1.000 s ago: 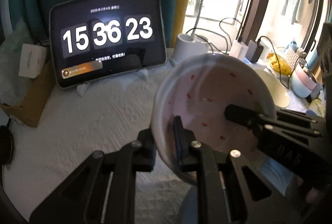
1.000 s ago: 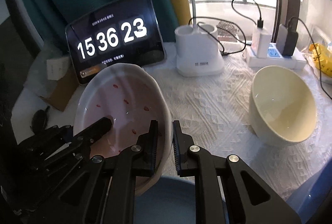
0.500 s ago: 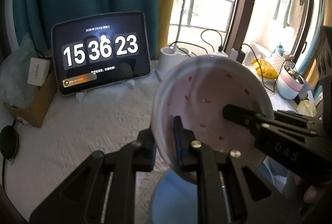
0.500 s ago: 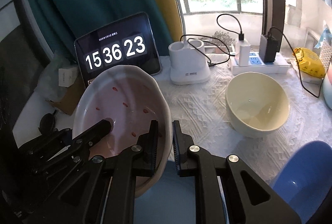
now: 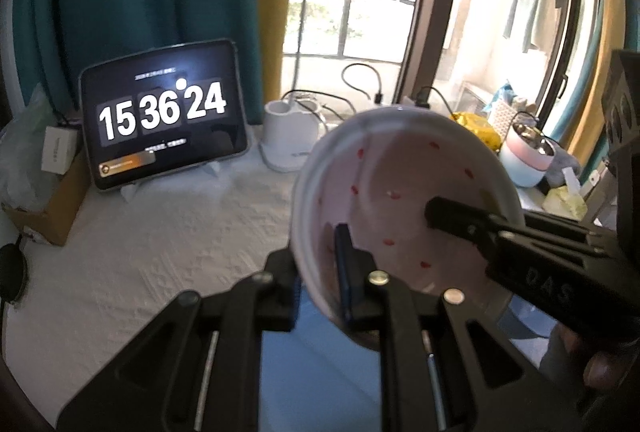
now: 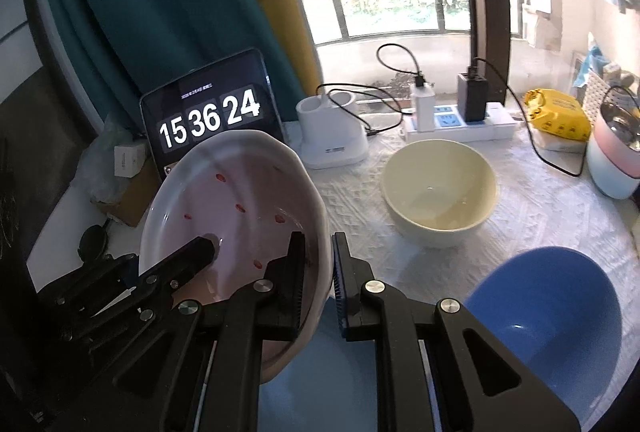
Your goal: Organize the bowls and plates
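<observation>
A pink bowl with red specks (image 5: 404, 192) (image 6: 236, 200) is held in the air, tilted, by both grippers. My left gripper (image 5: 320, 264) is shut on its left rim. My right gripper (image 6: 320, 272) is shut on its right rim; one right finger (image 5: 460, 220) reaches inside the bowl. A cream bowl (image 6: 438, 188) stands on the white tablecloth. A blue bowl (image 6: 552, 308) sits at the lower right. A blue plate (image 5: 316, 364) (image 6: 340, 372) lies on the table below the pink bowl.
A tablet clock (image 6: 208, 120) leans at the back left. A white lamp base (image 6: 332, 136), a power strip with chargers (image 6: 460, 120), a yellow packet (image 6: 556, 112) and a pink and blue pot (image 6: 616, 156) line the back and right. A cardboard box (image 5: 48, 208) sits left.
Both grippers have lifted the pink bowl higher above the table. The cream bowl and blue bowl now look farther below. The clock has ticked from 23 to 24.
</observation>
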The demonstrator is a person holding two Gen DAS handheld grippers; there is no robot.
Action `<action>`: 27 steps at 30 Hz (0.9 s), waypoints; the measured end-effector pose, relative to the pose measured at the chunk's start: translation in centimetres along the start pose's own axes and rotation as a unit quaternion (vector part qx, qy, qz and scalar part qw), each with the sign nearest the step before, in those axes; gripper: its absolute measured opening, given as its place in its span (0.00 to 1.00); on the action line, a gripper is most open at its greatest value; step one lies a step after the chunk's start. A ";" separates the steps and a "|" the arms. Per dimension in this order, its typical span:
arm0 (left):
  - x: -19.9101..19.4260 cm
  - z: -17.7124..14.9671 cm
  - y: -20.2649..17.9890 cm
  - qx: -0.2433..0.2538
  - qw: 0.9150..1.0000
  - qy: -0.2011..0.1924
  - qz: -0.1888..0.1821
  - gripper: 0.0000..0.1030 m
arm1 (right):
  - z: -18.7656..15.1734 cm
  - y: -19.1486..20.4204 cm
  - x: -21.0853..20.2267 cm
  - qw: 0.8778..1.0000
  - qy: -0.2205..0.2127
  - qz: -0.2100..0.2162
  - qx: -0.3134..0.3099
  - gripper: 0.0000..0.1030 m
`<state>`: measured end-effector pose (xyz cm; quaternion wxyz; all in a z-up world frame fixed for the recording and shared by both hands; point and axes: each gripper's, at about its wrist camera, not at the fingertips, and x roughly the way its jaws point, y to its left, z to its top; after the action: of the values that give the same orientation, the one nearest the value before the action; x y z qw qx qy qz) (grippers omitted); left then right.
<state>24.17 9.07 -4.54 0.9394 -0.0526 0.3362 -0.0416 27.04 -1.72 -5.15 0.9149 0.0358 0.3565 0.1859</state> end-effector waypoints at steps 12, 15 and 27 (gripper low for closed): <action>-0.6 -0.2 -4.2 0.023 1.000 0.000 -0.015 0.15 | -0.6 -3.1 -3.0 0.999 -0.019 -0.011 0.023 0.14; -0.7 -0.3 -5.2 0.026 1.000 0.000 -0.017 0.15 | -0.9 -3.9 -3.5 0.999 -0.022 -0.011 0.028 0.14; -0.8 -0.8 -9.8 0.042 0.999 0.005 -0.028 0.15 | -1.7 -7.7 -6.1 0.998 -0.034 -0.014 0.048 0.14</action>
<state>22.69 -0.65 -3.41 0.9377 -0.0223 0.3368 -0.0827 24.19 -11.25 -4.04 0.9261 0.0811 0.3347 0.1541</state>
